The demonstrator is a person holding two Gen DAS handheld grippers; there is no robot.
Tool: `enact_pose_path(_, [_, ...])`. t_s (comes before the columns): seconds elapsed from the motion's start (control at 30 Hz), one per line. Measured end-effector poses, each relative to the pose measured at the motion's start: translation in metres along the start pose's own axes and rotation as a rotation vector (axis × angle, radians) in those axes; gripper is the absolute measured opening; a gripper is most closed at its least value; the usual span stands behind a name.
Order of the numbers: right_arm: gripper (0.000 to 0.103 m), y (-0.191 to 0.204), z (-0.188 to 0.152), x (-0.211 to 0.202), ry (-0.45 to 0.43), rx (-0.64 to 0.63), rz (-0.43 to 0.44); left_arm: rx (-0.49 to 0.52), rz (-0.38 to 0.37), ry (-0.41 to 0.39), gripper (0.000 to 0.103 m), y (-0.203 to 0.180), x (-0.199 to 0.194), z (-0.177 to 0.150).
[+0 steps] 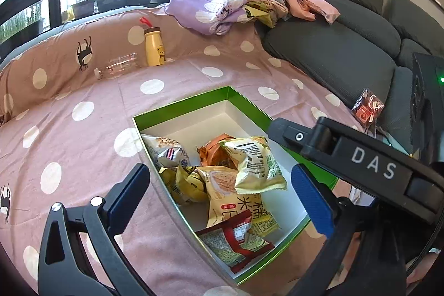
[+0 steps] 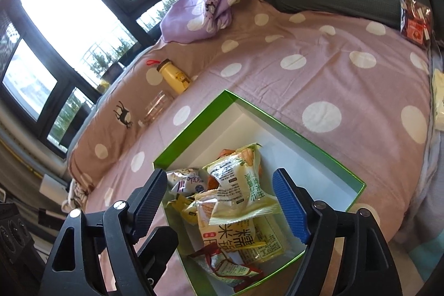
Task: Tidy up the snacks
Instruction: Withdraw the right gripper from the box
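A green box with a white inside (image 1: 194, 106) (image 2: 194, 129) lies open on the pink polka-dot bedspread. Several snack packets are piled in its near half: a pale yellow-green packet (image 1: 256, 164) (image 2: 241, 185) on top, yellow rice-snack packets (image 1: 233, 199) (image 2: 238, 235), an orange one (image 1: 211, 150), a red-and-white one (image 1: 236, 243) (image 2: 227, 268). My left gripper (image 1: 219, 193) is open and empty above the box. My right gripper (image 2: 222, 204) is open and empty above the pile; its body (image 1: 360, 157) crosses the left wrist view. A red snack packet (image 1: 367, 107) (image 2: 416, 21) lies by the sofa.
A yellow bottle (image 1: 154, 47) (image 2: 174, 76) stands and a clear plastic bottle (image 1: 118, 67) (image 2: 156, 107) lies at the far edge. Crumpled bedding (image 1: 219, 7) (image 2: 199, 13) is piled beyond. A grey sofa (image 1: 333, 46) flanks the right. A pale packet (image 2: 438, 99) lies at the right edge.
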State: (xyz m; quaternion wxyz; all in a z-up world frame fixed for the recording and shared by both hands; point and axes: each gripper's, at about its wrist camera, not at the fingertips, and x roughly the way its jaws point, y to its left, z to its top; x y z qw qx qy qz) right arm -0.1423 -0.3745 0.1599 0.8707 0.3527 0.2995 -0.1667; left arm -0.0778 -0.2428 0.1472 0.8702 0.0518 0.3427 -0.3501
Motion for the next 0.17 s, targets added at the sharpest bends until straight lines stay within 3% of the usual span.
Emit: enact_pose_path(0.17, [0.082,0.0054,-0.0022,-0.0002,-0.001,-0.017,-0.006,-0.018,0.013,-0.012,0.102,0.0081,-0.0061,-0.0005])
